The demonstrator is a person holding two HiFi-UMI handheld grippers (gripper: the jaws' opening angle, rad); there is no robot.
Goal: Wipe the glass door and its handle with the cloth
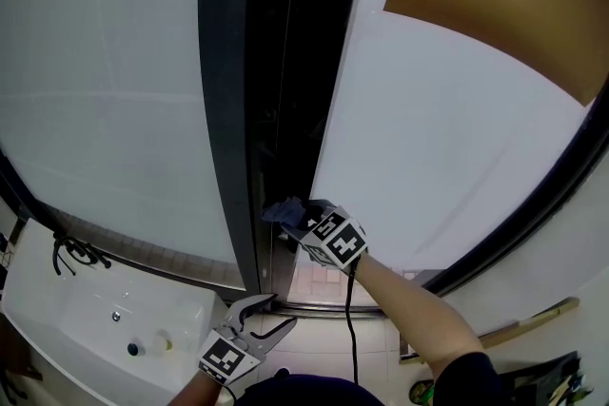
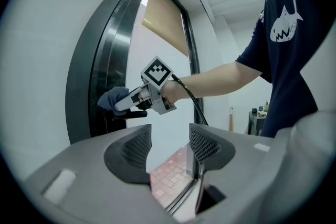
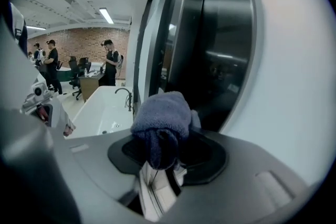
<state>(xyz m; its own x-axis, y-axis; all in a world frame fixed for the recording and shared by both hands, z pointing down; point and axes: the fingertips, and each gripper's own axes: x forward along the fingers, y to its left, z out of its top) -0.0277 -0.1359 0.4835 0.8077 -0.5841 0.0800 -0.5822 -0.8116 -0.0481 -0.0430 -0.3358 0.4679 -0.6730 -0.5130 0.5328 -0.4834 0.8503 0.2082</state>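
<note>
Right hand-held gripper (image 3: 159,157) has its jaws closed on a bunched dark blue cloth (image 3: 160,113). The wad bulges out past the tips and sits against the dark glossy upright (image 1: 285,62) that runs along the edge of the pale glass door (image 1: 428,138), low down on it; whether that upright is the handle or part of the frame I cannot tell. Left hand-held gripper (image 2: 169,147) hangs lower, near the floor track, jaws apart with nothing between them, and only the brick-patterned floor (image 2: 168,173) shows through the gap. The cloth looks like thick terry, soft and light, and should flatten and drag over a surface rather than skid. A pinch across the middle of the wad, as now, leaves enough pile beyond the jaws to keep hard plastic off the glass. The door is tall, smooth and flat, milky white over most of its height with a tan patch at the top, and framed in black. It is probably rigid but brittle and easy to scratch, and it may shift on its track under a push, so pressure is best kept moderate and square to the pane. A white tub (image 1: 57,319) sits well off to the left.
</note>
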